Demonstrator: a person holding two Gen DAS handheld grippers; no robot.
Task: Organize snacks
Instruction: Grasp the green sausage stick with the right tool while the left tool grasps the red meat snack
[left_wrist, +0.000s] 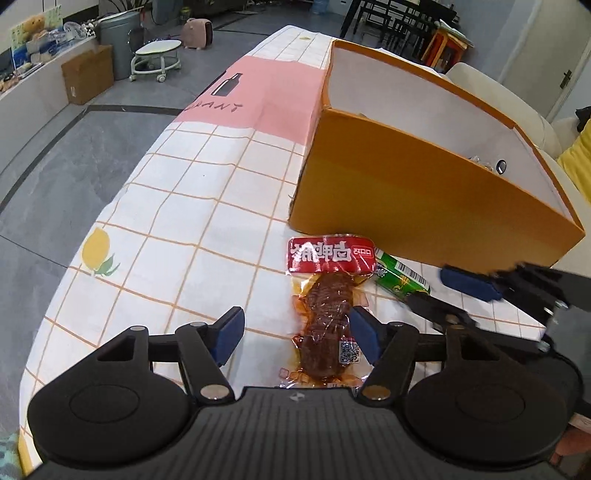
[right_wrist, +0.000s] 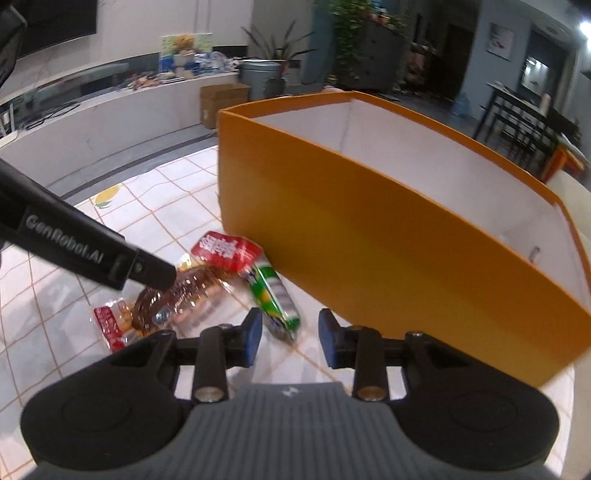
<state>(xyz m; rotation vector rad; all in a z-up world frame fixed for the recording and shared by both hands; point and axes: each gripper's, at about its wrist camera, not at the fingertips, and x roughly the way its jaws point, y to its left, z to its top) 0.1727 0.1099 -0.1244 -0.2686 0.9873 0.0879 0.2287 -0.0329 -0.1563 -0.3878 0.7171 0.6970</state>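
Observation:
A clear meat snack pack (left_wrist: 327, 306) with a red label lies on the checked tablecloth (left_wrist: 192, 229), in front of the orange box (left_wrist: 406, 192). My left gripper (left_wrist: 297, 334) stands open around its near end, the right pad almost at the pack and the left pad well off it. A green snack pack (left_wrist: 400, 277) lies beside the meat pack, against the box. In the right wrist view my right gripper (right_wrist: 290, 338) is open, the green snack pack (right_wrist: 275, 299) reaching between its fingertips without the pads pressing. The meat pack (right_wrist: 177, 291) lies to the left.
The orange box (right_wrist: 388, 236) is open-topped with white walls, and some small wrapped items (left_wrist: 480, 162) show in its far corner. The table's left edge (left_wrist: 122, 192) drops to grey floor. A wheeled stool (left_wrist: 157, 55), a carton and a bin stand beyond.

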